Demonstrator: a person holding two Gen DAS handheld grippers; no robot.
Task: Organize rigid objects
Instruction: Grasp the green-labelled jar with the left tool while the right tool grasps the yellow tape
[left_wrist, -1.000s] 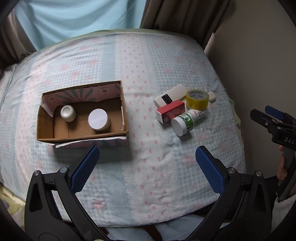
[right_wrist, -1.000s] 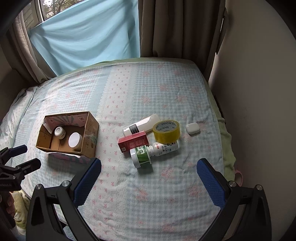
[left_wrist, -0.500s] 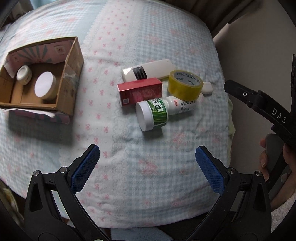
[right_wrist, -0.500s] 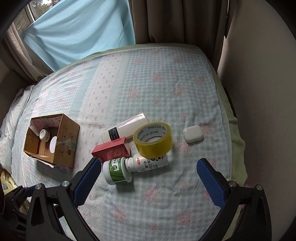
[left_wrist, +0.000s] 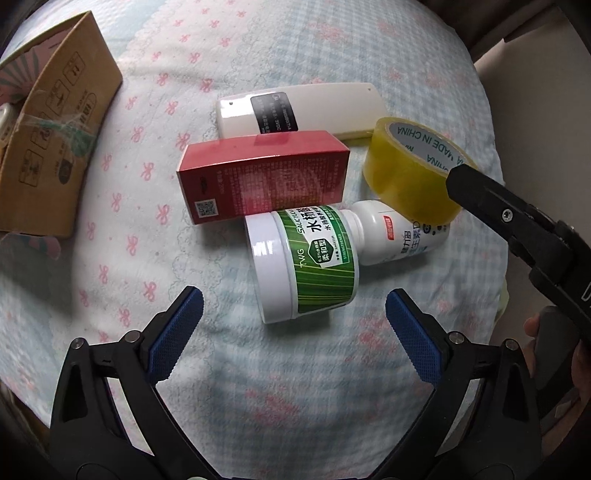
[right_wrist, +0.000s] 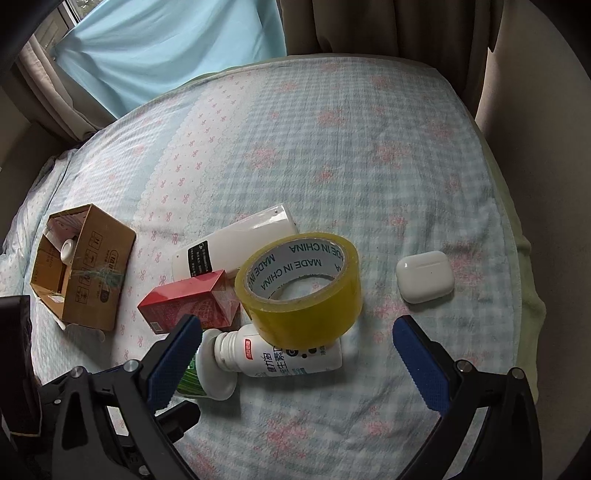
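A green-labelled white jar (left_wrist: 303, 266) lies on its side on the bedspread, just ahead of my open, empty left gripper (left_wrist: 291, 332). Beside it lie a white bottle (left_wrist: 399, 232), a red box (left_wrist: 264, 177), a white remote (left_wrist: 299, 110) and a yellow tape roll (left_wrist: 410, 173). My right gripper (right_wrist: 295, 354) is open and empty, close over the tape roll (right_wrist: 303, 288) and the white bottle (right_wrist: 280, 360). A white earbud case (right_wrist: 424, 277) lies to the right. The cardboard box (right_wrist: 85, 266) holds a small white jar (right_wrist: 68, 249).
The bed ends at a wall (right_wrist: 546, 184) on the right and curtains (right_wrist: 166, 48) at the back. The cardboard box (left_wrist: 48, 147) stands to the left of the pile. The right gripper's body (left_wrist: 517, 225) reaches in from the right in the left wrist view.
Both grippers have moved down and in toward the pile of objects, which now looks much larger. The left gripper shifted right from the cardboard box to the green jar. Both stay open.
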